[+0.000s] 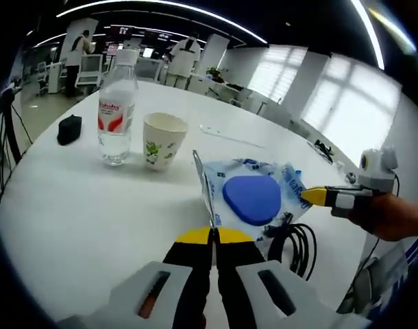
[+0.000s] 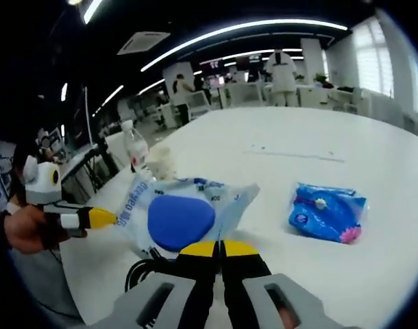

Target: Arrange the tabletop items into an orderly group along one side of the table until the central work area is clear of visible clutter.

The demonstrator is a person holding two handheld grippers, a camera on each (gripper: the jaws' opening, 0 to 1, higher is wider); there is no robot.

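Left gripper (image 1: 213,236) clamped on bag (image 1: 253,195) edge

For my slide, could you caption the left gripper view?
Both grippers pinch a clear bag holding a blue pad, beside a water bottle and paper cup.

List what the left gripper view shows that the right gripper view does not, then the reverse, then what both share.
Left gripper view alone: a small black object near the table's far edge, and the paper cup's leaf print. Right gripper view alone: a blue wipes packet lying apart on the white table. Both share the clear bag with the blue pad, pinched at opposite edges by the left gripper and the right gripper, the water bottle, the black cable, and people standing in the background.
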